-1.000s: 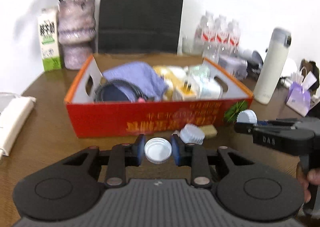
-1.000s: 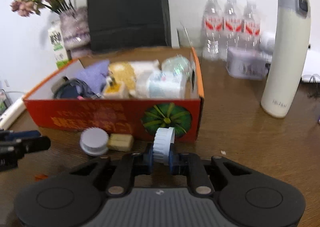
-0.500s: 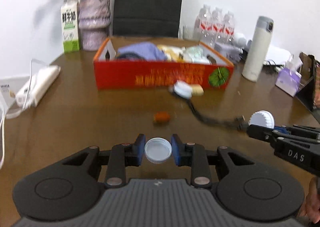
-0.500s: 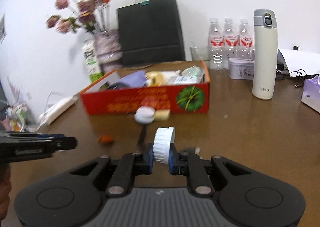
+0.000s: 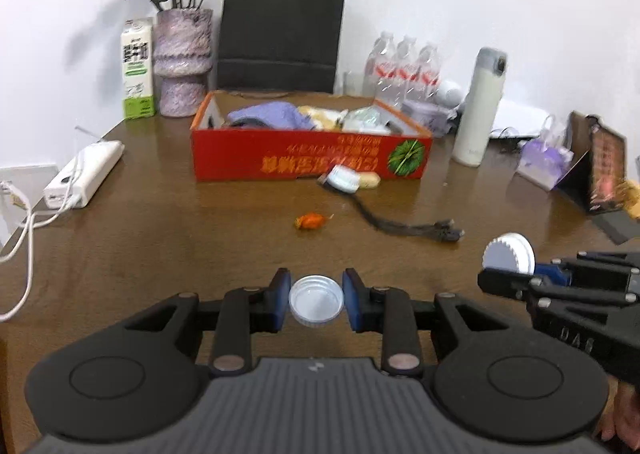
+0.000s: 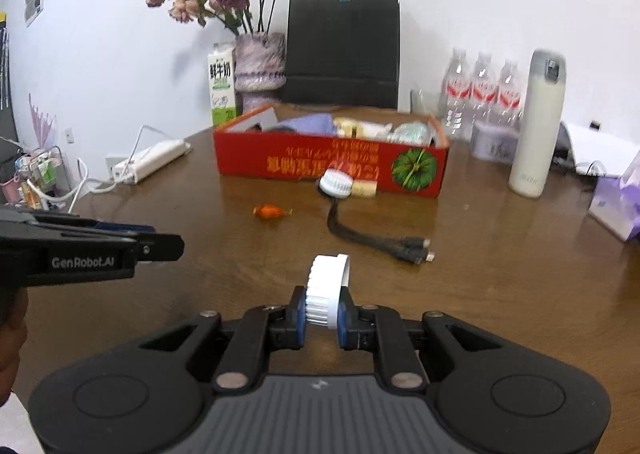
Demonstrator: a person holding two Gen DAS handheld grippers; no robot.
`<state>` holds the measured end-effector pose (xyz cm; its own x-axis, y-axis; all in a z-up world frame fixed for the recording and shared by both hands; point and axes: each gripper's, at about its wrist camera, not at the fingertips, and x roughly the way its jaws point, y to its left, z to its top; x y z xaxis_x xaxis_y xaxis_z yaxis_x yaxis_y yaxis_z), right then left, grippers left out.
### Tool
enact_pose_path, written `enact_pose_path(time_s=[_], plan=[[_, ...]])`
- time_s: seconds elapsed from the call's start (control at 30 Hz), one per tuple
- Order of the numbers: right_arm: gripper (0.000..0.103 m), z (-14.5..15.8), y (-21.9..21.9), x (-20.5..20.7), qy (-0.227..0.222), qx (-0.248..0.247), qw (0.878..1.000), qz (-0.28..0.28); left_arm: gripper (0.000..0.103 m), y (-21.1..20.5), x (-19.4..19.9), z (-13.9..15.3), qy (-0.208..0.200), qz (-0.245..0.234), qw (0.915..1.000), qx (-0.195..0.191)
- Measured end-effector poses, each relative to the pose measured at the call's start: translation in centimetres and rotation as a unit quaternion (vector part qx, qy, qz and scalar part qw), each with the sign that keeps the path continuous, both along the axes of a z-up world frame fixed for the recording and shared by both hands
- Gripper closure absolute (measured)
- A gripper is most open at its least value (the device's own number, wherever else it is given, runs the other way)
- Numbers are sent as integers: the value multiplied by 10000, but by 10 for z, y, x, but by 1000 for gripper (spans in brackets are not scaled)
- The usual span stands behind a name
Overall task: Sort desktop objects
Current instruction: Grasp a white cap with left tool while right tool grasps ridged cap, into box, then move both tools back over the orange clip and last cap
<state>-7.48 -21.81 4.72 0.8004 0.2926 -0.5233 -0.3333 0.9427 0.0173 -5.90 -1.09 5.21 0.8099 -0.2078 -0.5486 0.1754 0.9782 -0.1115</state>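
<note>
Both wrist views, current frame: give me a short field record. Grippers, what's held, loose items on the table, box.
left gripper: shut on flat white cap, open side up
right gripper: shut on ribbed white cap, held on edge
red box: on the table, open top, holds mixed items
loose on table: orange wrapped candy; black cable; round white brush and tan block beside the box front
table: brown wood

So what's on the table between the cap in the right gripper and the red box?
A black cable, then a white round brush by the red box, in the right wrist view.
</note>
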Motion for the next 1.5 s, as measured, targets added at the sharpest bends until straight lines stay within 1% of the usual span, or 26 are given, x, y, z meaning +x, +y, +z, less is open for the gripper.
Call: enact_pose_path(time_s=[0.1, 0.2, 0.3, 0.37, 0.4, 0.5, 0.53, 0.6, 0.63, 0.7, 0.73, 0.77, 0.8, 0.87, 0.9, 0.93, 0.97, 1.03, 1.07, 1.1, 1.17, 1.23, 1.3, 1.37, 1.43, 1.5], plan=[[89, 24, -9, 12, -215, 155, 9996, -14, 74, 9, 22, 21, -43, -329, 9989, -333], [89, 52, -18, 34, -422, 324, 9986, -79, 74, 16, 58, 48, -180, -439, 9982, -376], [89, 83, -24, 76, -516, 488, 9974, -84, 74, 15, 114, 76, -111, -542, 9972, -497], [89, 98, -23, 116, -385, 637, 9972, -80, 74, 11, 156, 85, 6, -569, 9971, -509], [89, 103, -22, 141, -236, 724, 9971, -77, 74, 7, 183, 86, 194, -485, 9973, -507], [89, 102, -11, 213, 279, 750, 9966, -176, 74, -6, 244, 74, 583, -293, 9971, -393], [89, 97, -6, 234, 430, 713, 9963, -216, 74, -10, 259, 67, 605, -258, 9974, -284], [89, 80, 1, 273, 879, 763, 9929, -260, 73, -16, 287, 45, 742, -115, 9969, -221], [89, 68, 2, 291, 1129, 820, 9897, -311, 73, -16, 299, 33, 896, -10, 9957, -236], [89, 45, 7, 316, 1524, 795, 9844, -382, 74, -12, 313, 10, 1250, 213, 9903, -577], [89, 36, 8, 323, 1629, 761, 9828, -422, 71, -11, 316, 4, 1303, 205, 9887, -709], [85, 29, 9, 332, 1754, 755, 9804, -478, 66, -12, 315, 0, 1250, 183, 9891, -761], [84, 22, 8, 334, 1848, 783, 9784, -502, 53, -13, 311, -1, 1154, 129, 9908, -700], [73, 16, 9, 337, 2018, 813, 9753, -374, 45, -18, 301, 1, 815, 67, 9961, -323], [70, 16, 7, 336, 1996, 859, 9753, -397, 38, -20, 296, 4, 682, 99, 9976, -111], [62, 18, 4, 333, 1917, 927, 9762, -417, 33, -19, 289, 7, 561, 169, 9983, 6], [56, 21, 1, 329, 1818, 1008, 9772, -436, 31, -18, 281, 11, 480, 305, 9984, 54], [50, 30, -7, 317, 1617, 1078, 9796, -521, 25, -15, 263, 22, 386, 696, 9967, 138], [49, 34, -10, 305, 1470, 1037, 9821, -563, 22, -13, 251, 26, 333, 842, 9958, 140], [49, 36, -13, 295, 1329, 983, 9844, -604, 17, -8, 234, 29, 237, 1022, 9945, 54], [46, 40, -15, 271, 1064, 837, 9885, -672, 15, 1, 206, 32, 57, 1210, 9924, -225], [45, 39, -18, 244, 902, 776, 9902, -732, 8, 10, 173, 28, 37, 1240, 9910, -507], [43, 35, -19, 217, 811, 808, 9909, -711, 5, 14, 150, 22, 16, 1174, 9915, -558], [40, 28, -17, 191, 781, 789, 9919, -613, 4, 12, 128, 11, 32, 1136, 9931, -296], [39, 18, -10, 165, 797, 637, 9937, -461, 4, 9, 107, -1, 95, 1025, 9947, 51], [39, 6, -6, 140, 800, 503, 9949, -353, 3, 9, 85, -10, 96, 909, 9957, 170]])
